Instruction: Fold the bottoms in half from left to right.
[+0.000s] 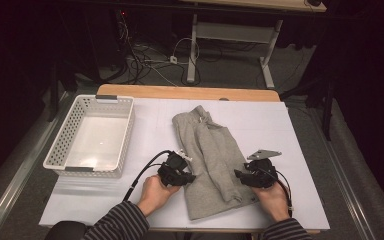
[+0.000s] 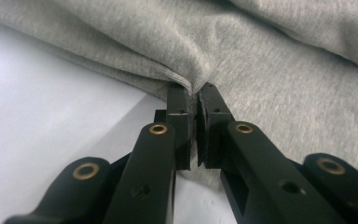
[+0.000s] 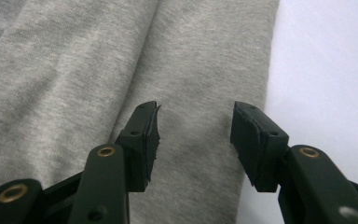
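Pinching the sweater's (image 1: 210,155) left edge, left gripper (image 2: 193,95) jaws clamp a fold for lifting; right gripper (image 3: 196,123) jaws stand apart over the right edge, ready to grip.

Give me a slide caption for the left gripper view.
Left claw shut on the grey garment's edge above the white table cover.

Beyond the white-covered surface (image 1: 305,130), whose far wooden edge (image 1: 187,93) shows bare, the room lies dark. A grey floor (image 1: 230,65) carries a tangle of cables (image 1: 145,60) and the white legs of a second desk (image 1: 230,35). A pale metal rail (image 1: 15,180) runs along the left side.
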